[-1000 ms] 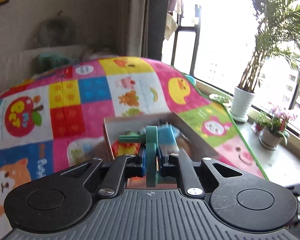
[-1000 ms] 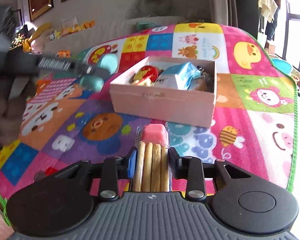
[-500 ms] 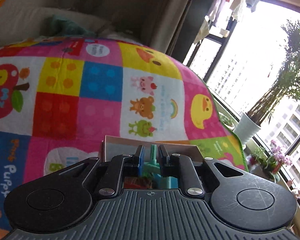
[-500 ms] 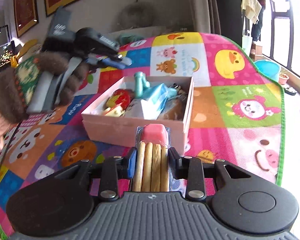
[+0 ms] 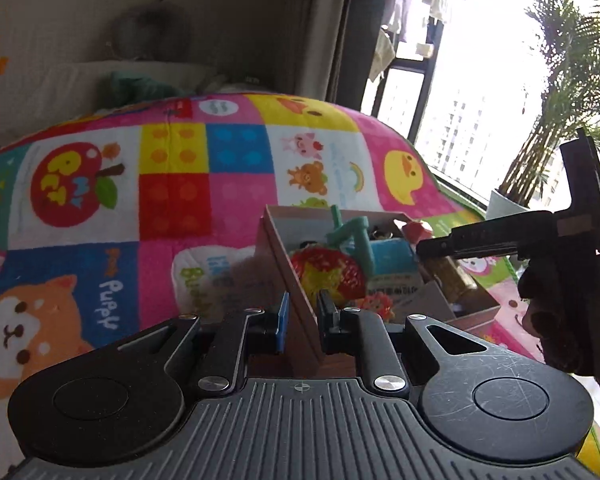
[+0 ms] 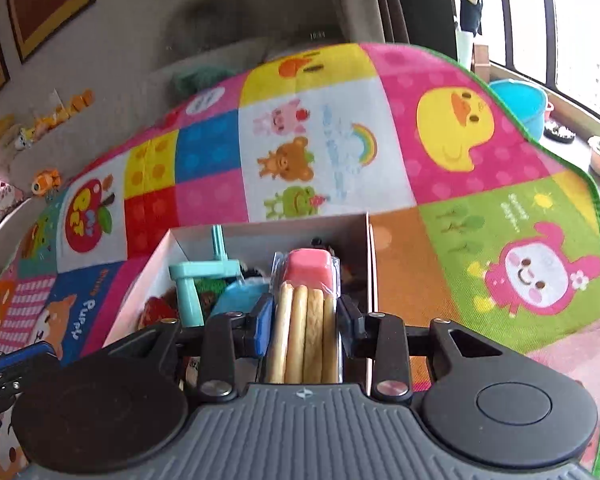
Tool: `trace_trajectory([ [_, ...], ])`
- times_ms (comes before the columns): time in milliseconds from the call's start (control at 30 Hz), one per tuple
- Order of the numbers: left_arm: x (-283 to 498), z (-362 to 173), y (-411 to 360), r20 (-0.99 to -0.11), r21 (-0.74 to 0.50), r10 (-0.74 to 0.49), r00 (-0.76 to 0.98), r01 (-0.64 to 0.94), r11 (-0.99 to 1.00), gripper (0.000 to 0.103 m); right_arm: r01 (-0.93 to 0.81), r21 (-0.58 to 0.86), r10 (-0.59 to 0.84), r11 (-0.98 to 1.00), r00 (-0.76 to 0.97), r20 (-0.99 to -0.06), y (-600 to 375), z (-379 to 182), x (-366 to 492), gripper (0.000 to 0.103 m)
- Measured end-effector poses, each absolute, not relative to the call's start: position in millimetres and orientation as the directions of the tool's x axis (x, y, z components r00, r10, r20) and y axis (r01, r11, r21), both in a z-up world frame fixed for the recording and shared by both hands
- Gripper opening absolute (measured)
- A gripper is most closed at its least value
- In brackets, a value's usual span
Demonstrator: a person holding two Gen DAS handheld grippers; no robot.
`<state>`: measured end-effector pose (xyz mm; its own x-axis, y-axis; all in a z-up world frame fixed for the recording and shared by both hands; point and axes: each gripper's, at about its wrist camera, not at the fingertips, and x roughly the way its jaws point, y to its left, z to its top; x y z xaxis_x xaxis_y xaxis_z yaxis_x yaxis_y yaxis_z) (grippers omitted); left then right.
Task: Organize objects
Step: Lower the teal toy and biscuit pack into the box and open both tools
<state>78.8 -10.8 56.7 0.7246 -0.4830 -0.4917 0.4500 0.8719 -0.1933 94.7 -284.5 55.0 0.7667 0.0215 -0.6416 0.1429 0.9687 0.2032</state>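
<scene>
Biscuit pack (image 6: pixel 304 320) pinched in right tool (image 6: pixel 305 326), to be lowered clear of teal toy (image 6: pixel 198 280) into box (image 6: pixel 370 264); left tool (image 5: pixel 302 318) spread astride box wall.

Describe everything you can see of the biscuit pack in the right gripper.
The biscuit pack is a clear plastic sleeve holding a row of pale tan sticks standing on edge, with a pink block at its far end. The right gripper's jaws are shut on its sides, holding it lengthwise along the fingers. It hangs over the near part of the open box, above the toys inside; whether it touches them cannot be told.
</scene>
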Motion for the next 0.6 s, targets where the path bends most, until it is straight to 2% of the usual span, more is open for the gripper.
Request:
trace_trajectory([
  [67,80.0,48.0,-5.5,-0.506,-0.217,-0.485,0.713,0.439,0.872,0.017,0.143,0.200,0.013,0.969,0.782,-0.624,-284.7,58.6,84.9,0.042],
  [200,88.6,38.4,-6.3,-0.505,-0.264,-0.502,0.702,0.428,0.864,0.017,0.165,0.215,0.002,0.963,0.790,-0.613,-294.4,67.1,66.9,0.042],
  [300,98.0,42.2,-14.1,-0.493,-0.314,-0.526,0.692,0.423,0.850,0.017,0.159,0.132,-0.052,0.978,0.806,-0.590,-290.2,68.3,40.1,0.044],
  [367,107.2,42.0,-24.3,-0.520,-0.316,-0.532,0.668,0.427,0.847,0.017,0.121,0.058,-0.066,0.991,0.817,-0.573,-281.7,64.7,20.5,0.060],
  [433,119.0,38.1,-36.7,-0.578,-0.272,-0.479,0.661,0.398,0.876,0.017,0.058,0.001,-0.046,0.998,0.806,-0.591,-273.9,56.0,6.7,0.063],
  [467,124.3,34.9,-42.0,-0.610,-0.243,-0.440,0.659,0.373,0.895,0.027,0.030,-0.021,-0.037,0.999,0.798,-0.601,-270.3,51.0,1.7,0.063],
  [533,133.0,28.7,-48.8,-0.659,-0.216,-0.382,0.648,0.324,0.921,0.038,-0.011,-0.047,-0.020,0.999,0.796,-0.604,-266.2,43.6,-4.4,0.063],
  [600,138.5,23.4,-54.5,-0.698,-0.179,-0.326,0.638,0.285,0.942,0.044,-0.022,-0.057,-0.018,0.998,0.780,-0.626,-263.9,34.2,-1.7,0.060],
])
